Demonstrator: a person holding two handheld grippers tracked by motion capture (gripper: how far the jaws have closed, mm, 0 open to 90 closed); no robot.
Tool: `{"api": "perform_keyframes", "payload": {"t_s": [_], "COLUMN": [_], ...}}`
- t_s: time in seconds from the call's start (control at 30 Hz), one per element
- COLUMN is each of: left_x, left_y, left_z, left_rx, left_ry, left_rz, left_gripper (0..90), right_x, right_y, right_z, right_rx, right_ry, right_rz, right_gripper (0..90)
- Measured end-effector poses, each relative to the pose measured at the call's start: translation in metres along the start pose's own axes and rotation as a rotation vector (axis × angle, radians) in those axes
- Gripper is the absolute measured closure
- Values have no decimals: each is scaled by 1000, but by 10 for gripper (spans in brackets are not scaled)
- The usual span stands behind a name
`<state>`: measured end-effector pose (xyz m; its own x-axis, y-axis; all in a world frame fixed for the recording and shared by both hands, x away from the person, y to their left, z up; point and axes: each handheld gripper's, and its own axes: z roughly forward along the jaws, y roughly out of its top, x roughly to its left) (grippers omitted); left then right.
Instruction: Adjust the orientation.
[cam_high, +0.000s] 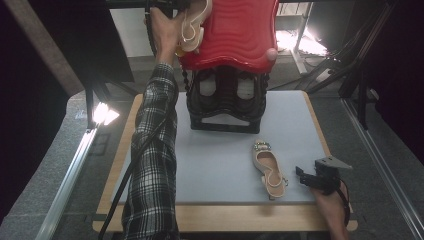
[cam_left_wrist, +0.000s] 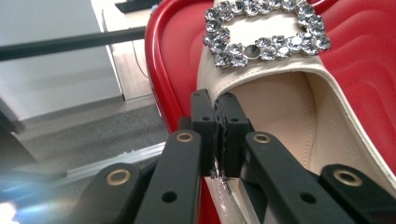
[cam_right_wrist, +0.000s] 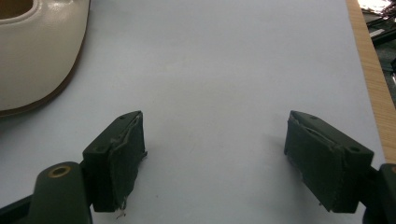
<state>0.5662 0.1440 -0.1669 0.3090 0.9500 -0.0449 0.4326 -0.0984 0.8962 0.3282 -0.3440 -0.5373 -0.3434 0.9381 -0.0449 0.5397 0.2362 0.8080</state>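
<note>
Obstacles: black rack under my red tray at surface rear; beige shoe front-right. Grey middle open to my right tool.

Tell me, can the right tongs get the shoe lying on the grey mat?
Probably yes. The right tongs stand open beside the shoe on the mat, with bare grey mat between them and nothing in the way.

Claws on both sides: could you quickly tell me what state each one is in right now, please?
Left claw: closed on the rim of the cream shoe over the red rack top.
Right claw: open, holding nothing.
</note>
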Motion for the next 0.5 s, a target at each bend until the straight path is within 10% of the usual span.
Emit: {"api": "perform_keyframes", "payload": {"t_s": [0.17,0.5], "left_x": [-3,1], "left_y": [-2,-6], "left_z": [5,-5], "left_rx": [63,-41], "left_ry": [-7,-87], "left_rz": [5,-17], "left_gripper": [797,495], "right_x": [0,0], "right_y": [0,0], "right_z": [0,0], "right_rx": [0,1], "right_ry": [0,1], "right_rz": [0,4], "right_gripper": [204,204]}}
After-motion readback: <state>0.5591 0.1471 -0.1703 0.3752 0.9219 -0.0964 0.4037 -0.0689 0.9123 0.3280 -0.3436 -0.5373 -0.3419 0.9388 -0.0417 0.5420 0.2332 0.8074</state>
